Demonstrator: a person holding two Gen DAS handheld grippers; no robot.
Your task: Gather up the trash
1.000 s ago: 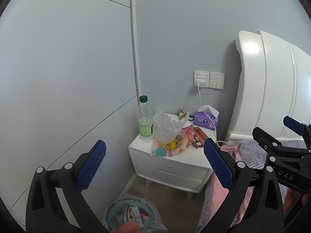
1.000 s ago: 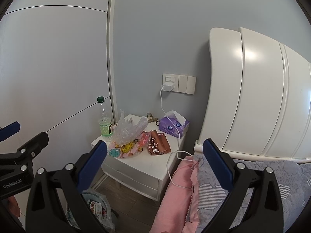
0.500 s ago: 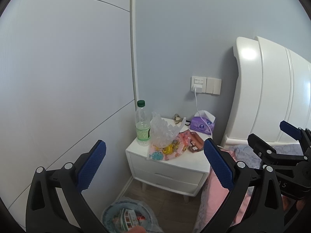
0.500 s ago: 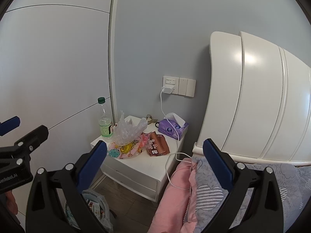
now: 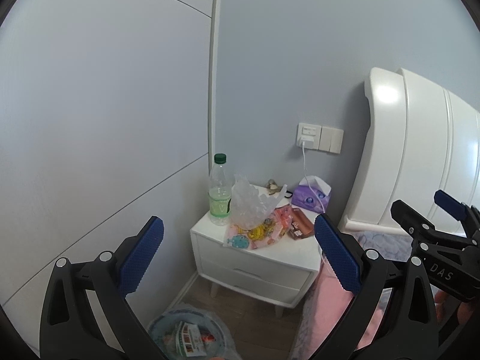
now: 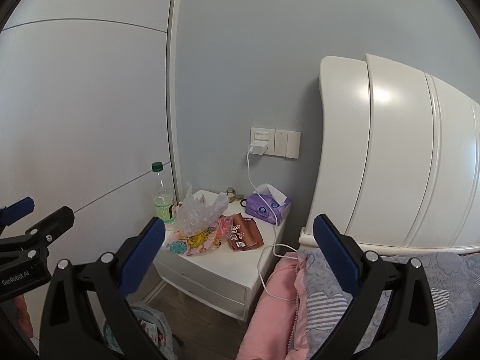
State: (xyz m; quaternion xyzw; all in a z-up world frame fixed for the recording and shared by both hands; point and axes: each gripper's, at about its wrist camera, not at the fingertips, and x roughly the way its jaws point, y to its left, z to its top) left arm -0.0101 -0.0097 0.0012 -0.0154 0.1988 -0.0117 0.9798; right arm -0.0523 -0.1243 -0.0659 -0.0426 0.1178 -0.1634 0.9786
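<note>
from the left wrist view, the left gripper [image 5: 237,241] hangs well short of the nightstand [image 5: 270,258], its jaws spread wide with nothing between them; on the nightstand's top the crumpled clear bag [image 5: 250,207] sits just beside the plastic bottle [image 5: 220,193], which stands upright at the far left corner; the cartoon wrapper [image 5: 255,234] lies flat at the front edge, partly under the bag, with the brown wrapper [image 5: 298,226] to its right; on the floor below the nightstand's left front is the lined bin [image 5: 189,333], already holding some packets.

from the right wrist view, the right gripper [image 6: 238,238] is likewise released and holding nothing, well apart from the nightstand; the clear bag looks featherlight, soft and slippery, so i'd pinch a bunched peak of it; the flat wrappers are thin, best nipped at an overhanging edge; the bottle looks nearly empty, light and easily tipped, best taken around its middle.
</note>
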